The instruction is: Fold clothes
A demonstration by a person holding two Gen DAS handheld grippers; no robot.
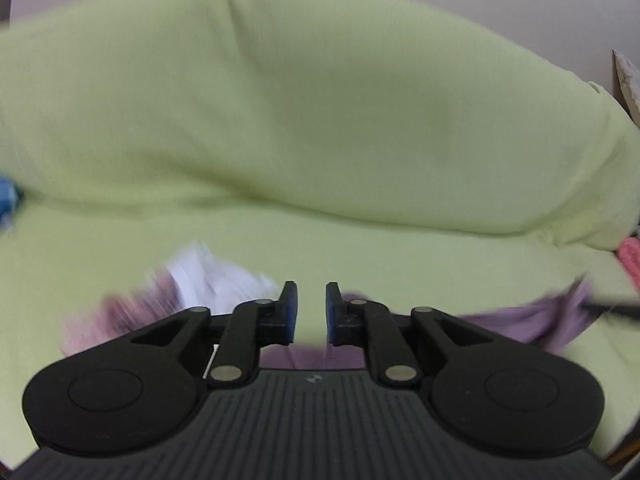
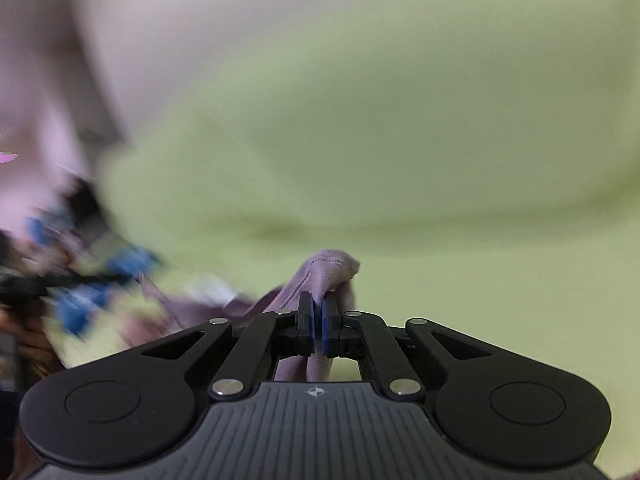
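Lilac garment (image 2: 320, 276): a bunched fold of this soft purple cloth stands up between the blue pads of the right gripper (image 2: 319, 320), whose jaws are drawn nearly together and pinch it, with more cloth hanging below the fingers. Taking that gripper as the landmark and reading its view from the left: far to its left lies a blurred jumble of blue (image 2: 80, 304) and dark shapes that cannot be told apart. Closer in on the left, the garment trails away low over the lime-green sofa cover (image 2: 400, 140), with a pale patch just behind it. Behind and to the right of the gripper there is only the green cover, seat and backrest alike.

In the left wrist view, the left gripper (image 1: 311, 312) has a clear gap between its blue pads, and nothing lies between them; green cover shows through. To its left sits a blurred pink and white cloth (image 1: 192, 284) on the seat. Under and to its right the lilac garment (image 1: 520, 320) spreads across the seat. At the far right edge a pink item (image 1: 632, 260) peeks in beside the backrest.
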